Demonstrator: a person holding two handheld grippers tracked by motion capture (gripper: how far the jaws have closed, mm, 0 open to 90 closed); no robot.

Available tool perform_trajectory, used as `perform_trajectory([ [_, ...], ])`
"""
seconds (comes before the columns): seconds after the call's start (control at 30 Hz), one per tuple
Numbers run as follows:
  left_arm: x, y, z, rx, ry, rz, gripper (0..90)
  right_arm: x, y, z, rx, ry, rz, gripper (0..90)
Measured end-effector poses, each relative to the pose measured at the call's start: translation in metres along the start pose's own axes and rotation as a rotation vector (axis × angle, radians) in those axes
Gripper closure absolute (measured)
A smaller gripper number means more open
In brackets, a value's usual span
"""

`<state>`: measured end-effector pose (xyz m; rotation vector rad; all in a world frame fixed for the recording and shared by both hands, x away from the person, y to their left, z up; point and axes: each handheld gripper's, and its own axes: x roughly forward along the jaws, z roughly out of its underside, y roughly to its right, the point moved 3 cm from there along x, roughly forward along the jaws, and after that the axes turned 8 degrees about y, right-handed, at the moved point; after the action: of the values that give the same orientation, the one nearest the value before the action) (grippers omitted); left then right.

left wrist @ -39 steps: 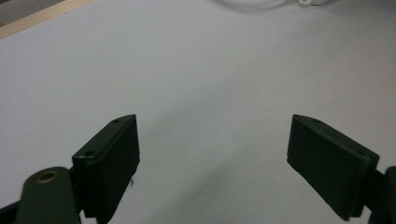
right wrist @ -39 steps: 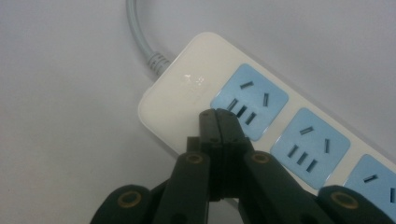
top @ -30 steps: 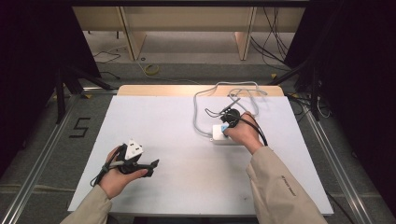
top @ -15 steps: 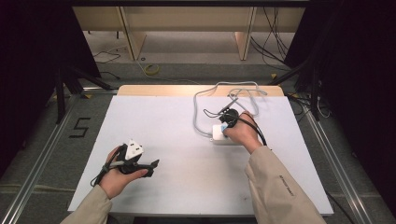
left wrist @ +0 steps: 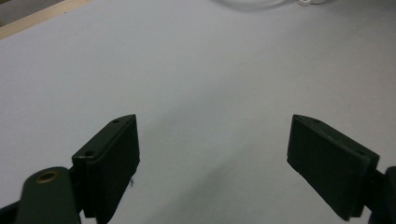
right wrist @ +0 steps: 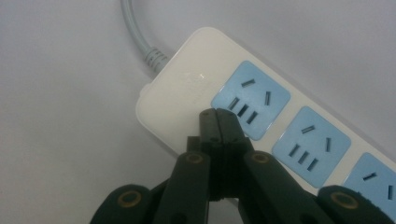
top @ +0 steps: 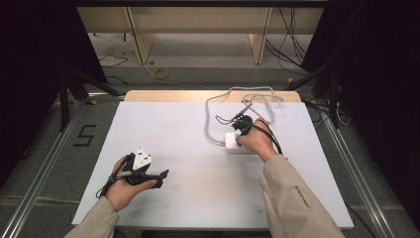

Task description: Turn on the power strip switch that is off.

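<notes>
on the white table (top: 188, 198), right of centre toward the far edge, lies a white power strip (right wrist: 187, 93) with blue sockets (right wrist: 250, 99); its grey cable (right wrist: 137, 35) loops away behind it. right gripper (right wrist: 217, 116), jaws pressed together with nothing between, tips over the strip's end beside the first socket. left gripper (left wrist: 212, 154) well apart near the front left, jaws wide, empty, above bare table.

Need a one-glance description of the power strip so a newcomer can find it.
Start at the white table and go to its far right part, under the person's right hand. The power strip is the white bar there with pale blue socket faces and a grey cable at one end, with the shut right gripper over it.
</notes>
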<state>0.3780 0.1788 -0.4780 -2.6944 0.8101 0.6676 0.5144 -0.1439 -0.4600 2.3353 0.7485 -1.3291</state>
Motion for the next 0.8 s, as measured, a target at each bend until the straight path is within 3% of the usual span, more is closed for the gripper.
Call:
perform_trajectory([
  [0.43,0.0000,0.0001,0.0001,0.000,0.001,-0.001,16.8,0.0011,-0.0013,-0.0004,-0.007,-0.007,0.012,90.0],
  [0.8,-0.0002,-0.0007,0.0001,0.002,0.000,0.000,16.8,0.0008,-0.0015,0.0016,-0.014,0.018,0.016,90.0],
])
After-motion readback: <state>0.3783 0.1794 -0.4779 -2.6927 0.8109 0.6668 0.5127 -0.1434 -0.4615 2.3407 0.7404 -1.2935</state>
